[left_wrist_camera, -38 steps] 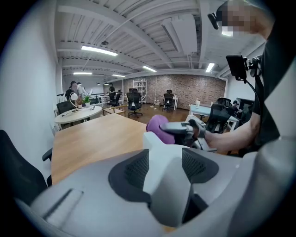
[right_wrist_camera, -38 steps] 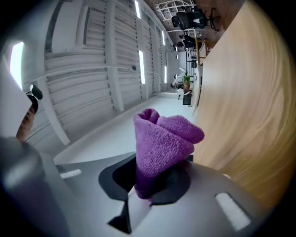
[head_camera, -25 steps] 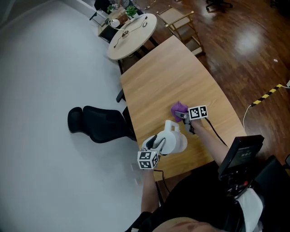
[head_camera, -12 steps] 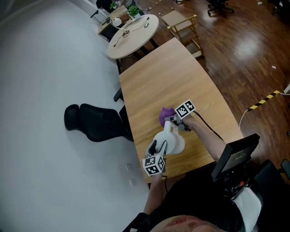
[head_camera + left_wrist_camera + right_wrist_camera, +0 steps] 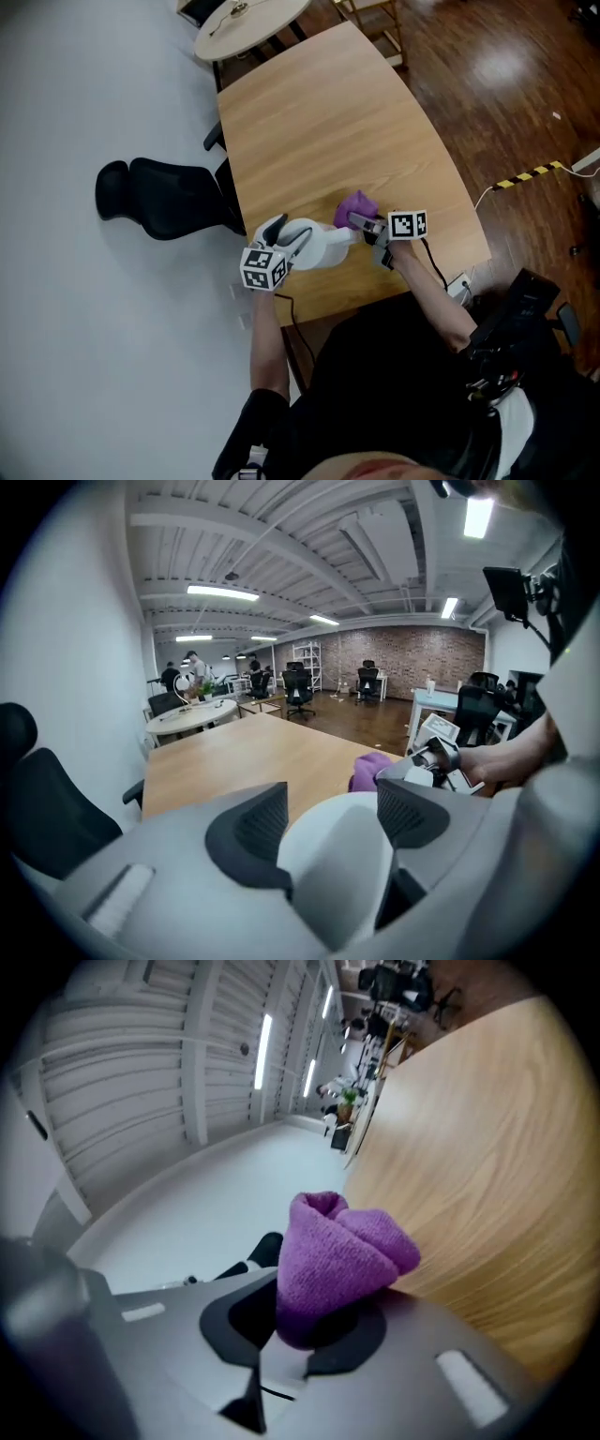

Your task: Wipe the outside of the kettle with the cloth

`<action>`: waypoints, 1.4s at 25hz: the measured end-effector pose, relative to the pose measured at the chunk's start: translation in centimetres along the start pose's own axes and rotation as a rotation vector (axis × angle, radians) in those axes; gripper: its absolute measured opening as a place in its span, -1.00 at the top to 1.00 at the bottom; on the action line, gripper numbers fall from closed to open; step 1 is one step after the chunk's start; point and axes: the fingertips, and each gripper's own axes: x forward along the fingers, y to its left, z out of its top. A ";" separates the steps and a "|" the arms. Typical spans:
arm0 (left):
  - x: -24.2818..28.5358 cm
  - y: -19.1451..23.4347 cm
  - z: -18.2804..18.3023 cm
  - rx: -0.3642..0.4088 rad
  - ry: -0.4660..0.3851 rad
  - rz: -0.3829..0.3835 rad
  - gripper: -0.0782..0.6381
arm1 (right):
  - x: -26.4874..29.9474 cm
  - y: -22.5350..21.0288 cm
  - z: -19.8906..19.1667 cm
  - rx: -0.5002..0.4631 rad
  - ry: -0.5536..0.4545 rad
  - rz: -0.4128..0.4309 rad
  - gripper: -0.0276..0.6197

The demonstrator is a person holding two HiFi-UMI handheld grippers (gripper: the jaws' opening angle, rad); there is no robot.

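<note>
Field notes: the white plastic kettle (image 5: 319, 246) is on the light wooden table (image 5: 319, 122), close to the edge nearest the person and toward the table's left side.

The left gripper (image 5: 333, 803) reaches in from that left edge. Its jaws stand wide apart and have just been opening. The kettle's white body and handle fill the space between them. Whether the pads touch the kettle is hard to judge from so close, though a dark gap shows beside the right-hand pad.

The right gripper (image 5: 305, 1330) is clamped on a small purple terry cloth (image 5: 342, 1255), which bunches up past the jaw tips. In the head view the cloth sits at the kettle's right end, just beside it.

A black office chair (image 5: 169, 197) stands off the table's left side.
</note>
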 end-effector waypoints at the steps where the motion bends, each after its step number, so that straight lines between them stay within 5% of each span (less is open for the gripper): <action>1: 0.3 -0.4 1.5 0.008 -0.014 0.018 -0.64 | -1.4 0.2 1.9 0.012 -0.067 0.002 0.76; 5: 1.4 -0.3 0.7 0.026 0.051 0.092 -0.64 | -3.9 10.2 6.8 -0.132 -0.163 0.215 0.76; 9: 1.8 0.0 1.0 0.040 0.067 0.116 -0.63 | -4.8 16.4 6.3 -0.098 -0.236 0.455 0.76; 12: 1.1 -1.8 0.9 0.042 0.089 0.122 -0.63 | -3.9 10.7 2.6 -0.048 -0.197 0.339 0.76; 15: 0.3 -2.6 0.9 0.042 0.102 0.116 -0.63 | -4.6 1.1 -2.0 0.291 -0.199 0.051 0.76; 17: 0.5 -2.1 0.8 0.057 0.071 0.116 -0.63 | -4.1 -3.5 -3.1 0.373 -0.205 -0.039 0.76; 21: -0.2 -1.8 -0.6 0.089 0.026 0.125 -0.63 | -2.7 -10.1 -4.4 0.109 -0.053 -0.219 0.76; 25: -2.0 -2.6 -0.6 0.091 0.026 0.155 -0.63 | -4.3 -11.8 -7.1 -0.016 0.185 -0.439 0.76; 29: -3.8 -0.2 -0.3 -0.068 -0.006 0.265 -0.63 | -4.8 -8.9 -3.3 -0.073 0.145 -0.415 0.76; 32: -1.4 1.4 -0.4 -0.147 0.007 0.305 -0.63 | -3.9 -2.6 5.4 -0.099 -0.015 -0.178 0.76; 35: 0.9 0.5 -0.9 -0.196 0.047 0.297 -0.61 | -3.5 -0.4 7.0 -0.024 -0.081 -0.028 0.76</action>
